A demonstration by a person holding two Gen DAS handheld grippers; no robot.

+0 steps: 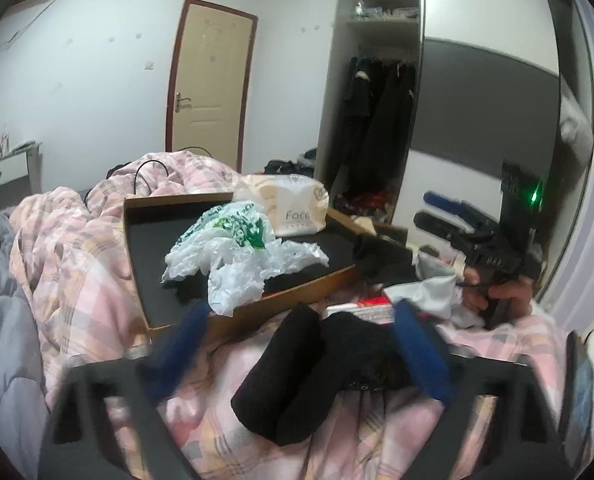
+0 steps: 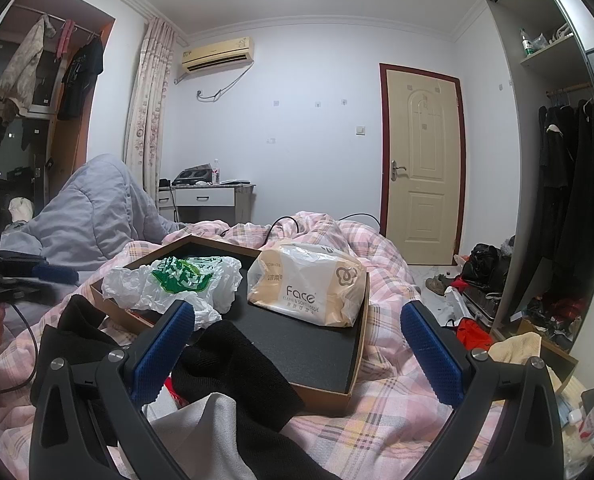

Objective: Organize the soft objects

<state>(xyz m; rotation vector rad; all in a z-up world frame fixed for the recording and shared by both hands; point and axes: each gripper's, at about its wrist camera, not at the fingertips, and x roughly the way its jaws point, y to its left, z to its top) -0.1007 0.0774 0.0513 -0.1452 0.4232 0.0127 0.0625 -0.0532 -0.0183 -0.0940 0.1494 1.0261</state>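
On the pink checked quilt (image 1: 77, 280) lies a cardboard tray (image 1: 135, 256) lined in black. It holds a crumpled white and green plastic bag (image 1: 233, 252) and a "Face" tissue pack (image 1: 293, 204). A black folded cloth (image 1: 293, 376) rests on the quilt between the blue pads of my left gripper (image 1: 301, 332), which stands open and does not press on it. My right gripper (image 2: 299, 312) is open too, hovering over the tray's (image 2: 321, 400) near corner, with black cloth (image 2: 225, 360) and grey cloth (image 2: 201, 432) under its left finger. A hand holds that gripper (image 1: 421, 210) at the right of the left wrist view.
A grey duvet (image 2: 89, 216) is heaped at the bed's left. A black cable (image 2: 281, 224) loops over the quilt behind the tray. An open wardrobe (image 1: 377, 120) with dark clothes stands beyond the bed, with clutter on the floor (image 2: 477, 264). A red and white packet (image 1: 373, 308) lies by grey-white cloth (image 1: 433, 284).
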